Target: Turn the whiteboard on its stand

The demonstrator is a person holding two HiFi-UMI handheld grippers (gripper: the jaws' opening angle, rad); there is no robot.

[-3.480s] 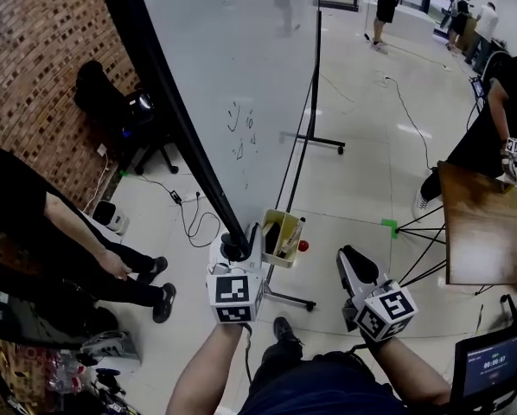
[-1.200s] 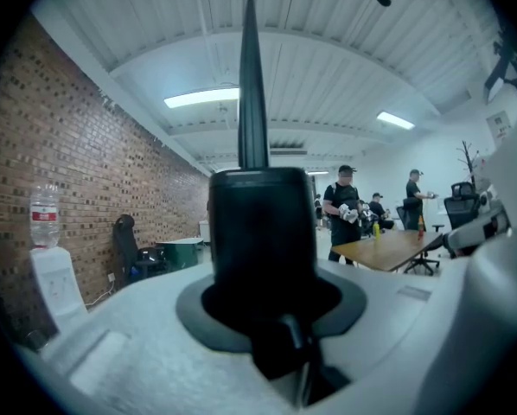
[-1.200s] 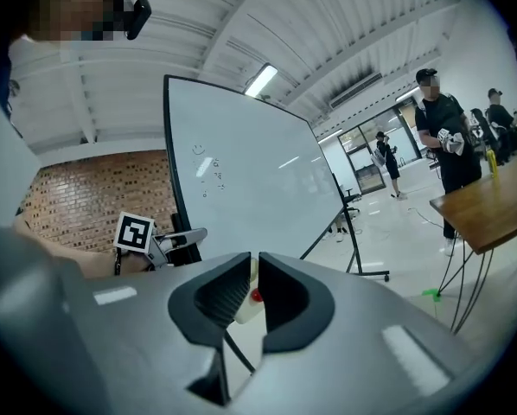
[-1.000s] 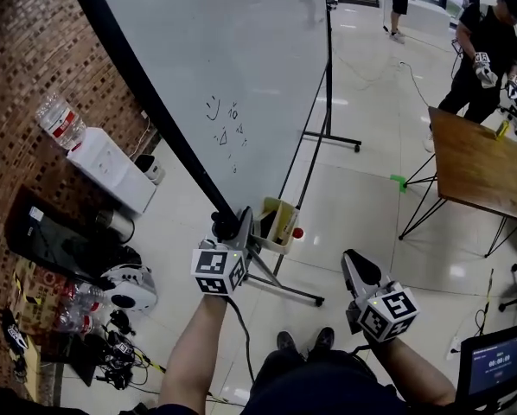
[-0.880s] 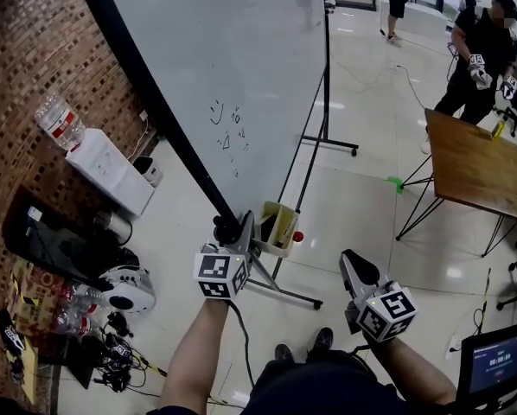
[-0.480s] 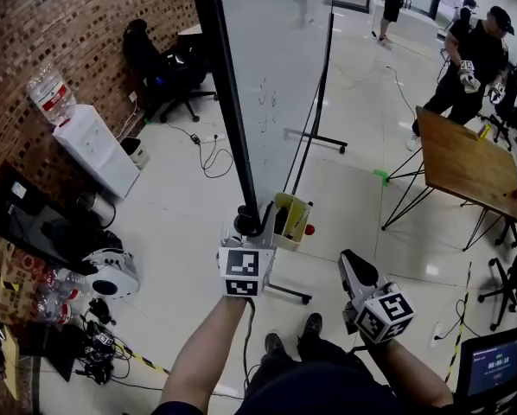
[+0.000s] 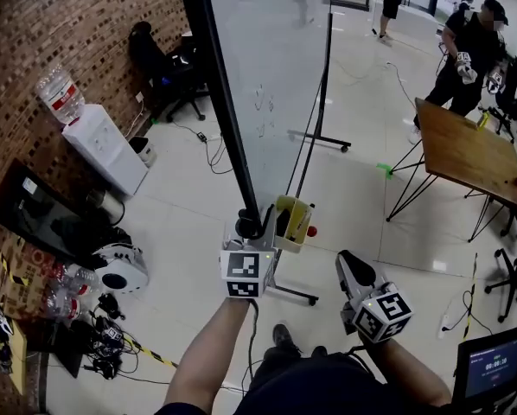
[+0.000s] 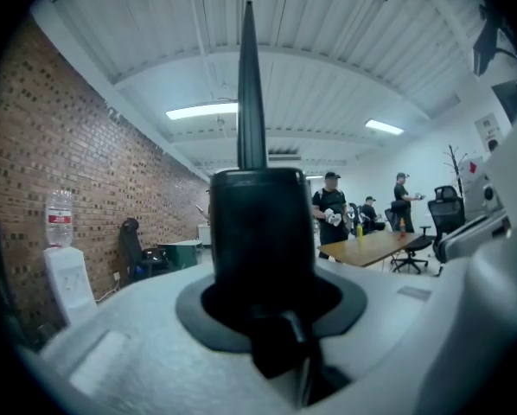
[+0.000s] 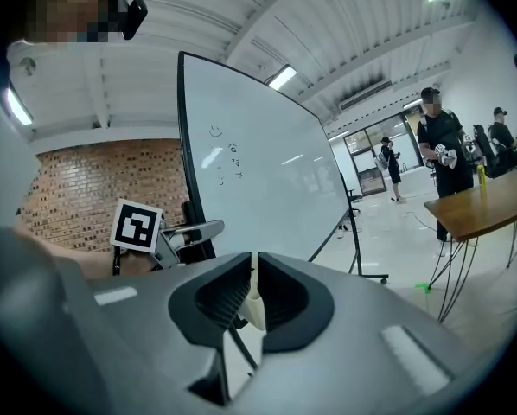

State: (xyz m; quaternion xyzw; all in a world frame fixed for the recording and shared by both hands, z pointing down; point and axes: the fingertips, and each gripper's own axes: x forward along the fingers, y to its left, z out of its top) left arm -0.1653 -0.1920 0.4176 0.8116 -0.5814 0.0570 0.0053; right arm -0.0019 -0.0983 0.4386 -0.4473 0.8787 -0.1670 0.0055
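The whiteboard (image 7: 276, 50) stands tall through the upper centre of the head view, seen almost edge-on, with its black frame (image 7: 224, 119) running down as a dark bar to the lower middle of the frame and a few small marks on its white face. The left gripper (image 7: 250, 225) sits at the bottom end of that bar with its jaws clamped on the frame; in the left gripper view the black edge (image 8: 260, 232) fills the space between the jaws and rises as a thin spike toward the ceiling. Just to the right of that grip a yellowish holder (image 7: 293, 221) hangs on the board, with a small red item at its side. The stand (image 7: 326, 76) shows as a thin dark upright behind the board, with a floor foot in the middle of the frame. The right gripper (image 7: 348, 264) hovers low and right of centre, apart from the board; in the right gripper view its jaws (image 9: 252, 292) are closed to a thin slit with nothing between them. A wooden table (image 7: 466, 156) is at the right edge, a water dispenser (image 7: 107, 150) at the left beside the brick wall (image 7: 34, 41).
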